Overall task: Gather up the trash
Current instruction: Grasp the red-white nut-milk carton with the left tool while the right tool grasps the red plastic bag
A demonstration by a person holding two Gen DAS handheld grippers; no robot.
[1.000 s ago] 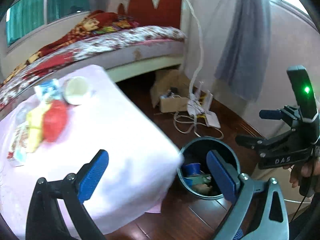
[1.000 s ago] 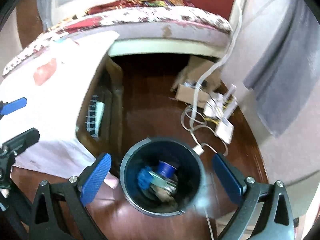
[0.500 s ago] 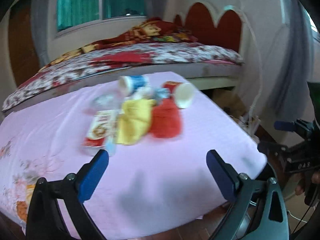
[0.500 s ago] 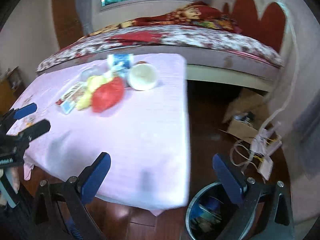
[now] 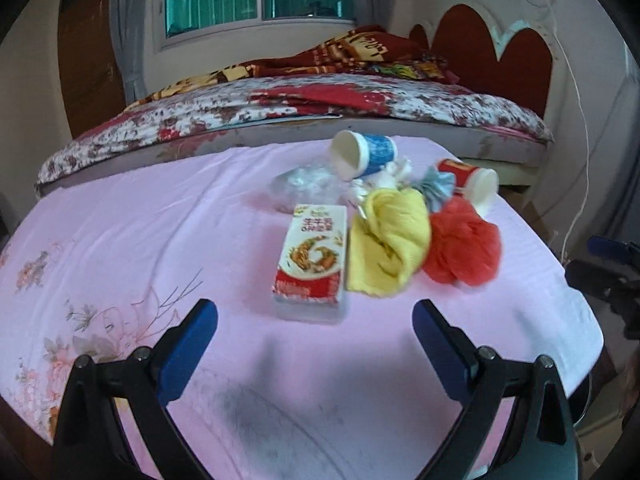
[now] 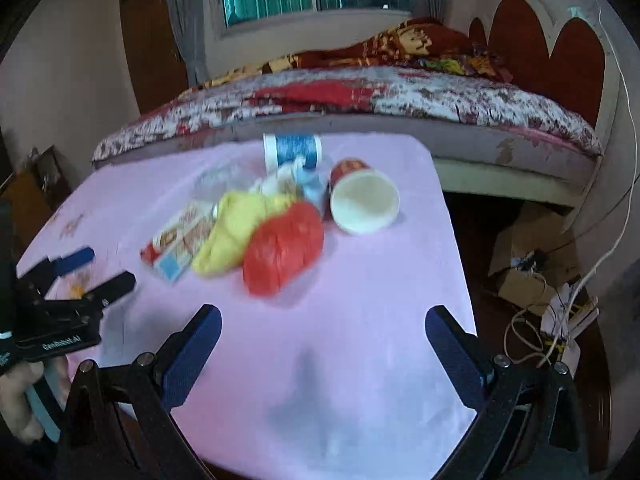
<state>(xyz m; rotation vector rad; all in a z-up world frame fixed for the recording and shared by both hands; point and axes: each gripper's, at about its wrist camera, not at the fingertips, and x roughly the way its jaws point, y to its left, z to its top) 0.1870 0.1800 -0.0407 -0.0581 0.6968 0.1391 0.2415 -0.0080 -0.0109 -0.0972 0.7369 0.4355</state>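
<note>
My left claw [image 5: 314, 322] hovers over the pink cloth [image 5: 160, 240] of a bedside table, fingers spread wide and empty. Just ahead of it, slightly left of centre, lies a red-and-white carton [image 5: 312, 258]. Right of the carton, touching it, sits a crumpled yellow bag [image 5: 390, 242], then a red bag [image 5: 464, 246] against that. Beyond the carton lies clear plastic wrap [image 5: 308, 186]; a blue cup [image 5: 366, 154] lies on its side behind the yellow bag, and a red cup [image 5: 472, 184] on its side behind the red bag, a blue-grey scrap [image 5: 438, 186] between the cups.

My right claw [image 6: 322, 330] is likewise spread apart, holding nothing. From it, the heap lies ahead and to the left: carton [image 6: 180, 242], yellow bag [image 6: 244, 236], red bag [image 6: 284, 252], then the red cup [image 6: 362, 198] with its mouth toward me. The blue cup [image 6: 294, 152] is farthest. My left hand [image 6: 24, 404] grips its handle at the far left. Cables [image 6: 556, 320] clutter the floor to the right.
</note>
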